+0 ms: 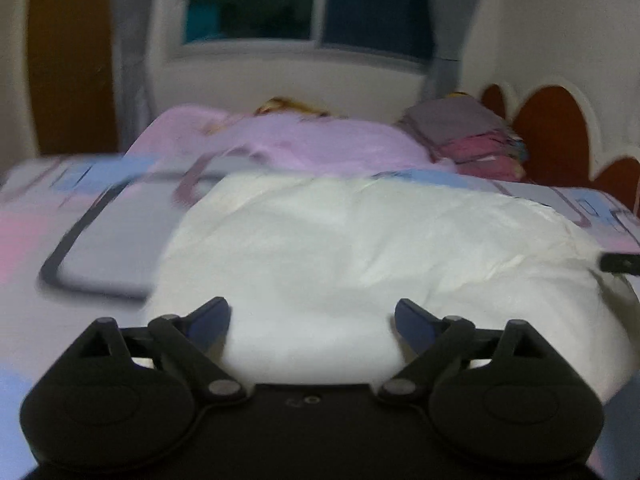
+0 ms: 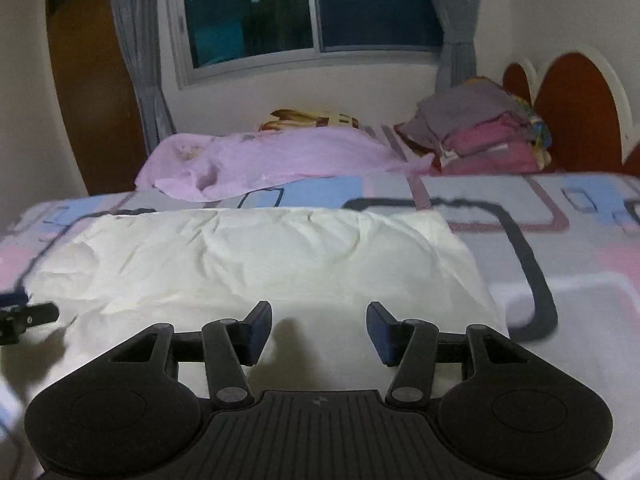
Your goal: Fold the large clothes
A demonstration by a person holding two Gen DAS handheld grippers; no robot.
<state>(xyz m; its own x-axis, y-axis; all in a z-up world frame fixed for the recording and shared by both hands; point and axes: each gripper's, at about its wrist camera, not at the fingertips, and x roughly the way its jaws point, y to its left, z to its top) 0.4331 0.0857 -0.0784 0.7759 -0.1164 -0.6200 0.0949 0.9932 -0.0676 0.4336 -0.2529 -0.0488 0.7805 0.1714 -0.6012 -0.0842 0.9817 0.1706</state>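
Bedroom bed (image 2: 580, 240) carried the white garment (image 2: 260, 264), spread crumpled. Left tool (image 1: 312, 320) and right tool (image 2: 319, 330) hovered over its near edge, jaws wide, empty. Risk: a shallow pinch could slip, skewing the fold.

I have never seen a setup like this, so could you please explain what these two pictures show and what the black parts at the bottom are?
There is no robot here: a person holds a two-finger tool in each hand, and each tool carries a wide-angle camera looking forward along its fingers. The black parts are those tools. One picture comes from the left gripper, the other from the right gripper. Both have their jaws spread open and hold nothing. Each is over a white garment spread on a bed with a patterned sheet. Farther back lie a lilac cloth and a stack of folded clothes near the headboard. The left picture is blurred.
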